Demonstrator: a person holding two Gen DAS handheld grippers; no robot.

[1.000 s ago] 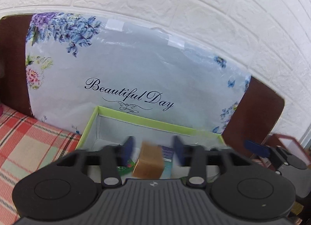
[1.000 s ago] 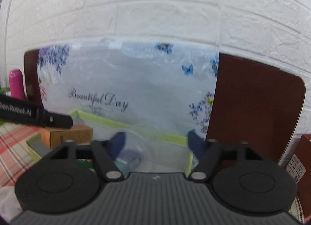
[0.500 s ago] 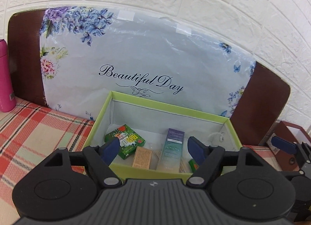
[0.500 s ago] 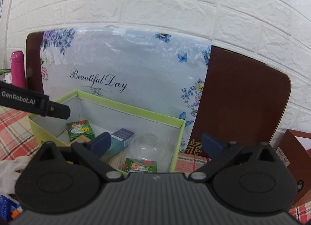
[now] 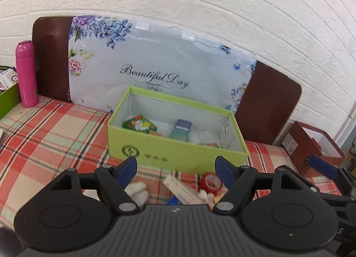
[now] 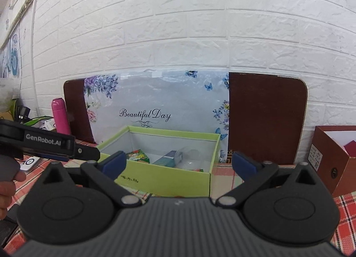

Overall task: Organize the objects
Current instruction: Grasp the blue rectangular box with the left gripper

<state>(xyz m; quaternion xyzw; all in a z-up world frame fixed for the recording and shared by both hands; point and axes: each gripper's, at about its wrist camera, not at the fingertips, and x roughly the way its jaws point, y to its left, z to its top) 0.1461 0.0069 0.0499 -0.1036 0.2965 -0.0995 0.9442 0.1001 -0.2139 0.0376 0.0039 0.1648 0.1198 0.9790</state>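
Both the left gripper (image 5: 175, 169) and the right gripper (image 6: 178, 163) hang empty with jaws spread wide, the right's having just widened, before the green box (image 5: 178, 152). Small clutter (image 5: 189, 190) lies at the box's front; a pink bottle (image 5: 26, 74) stands left.

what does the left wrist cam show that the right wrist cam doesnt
Only the left wrist view shows the loose items on the plaid cloth in front of the green box: a red round tin, a white cloth and a flat white packet.

Only the right wrist view shows the person's hand on the other tool, and clutter left of the bottle.

Both show the green box holding a green packet and a teal carton, the pink bottle, the floral bag and the brown box. Both jaws stand open, empty.
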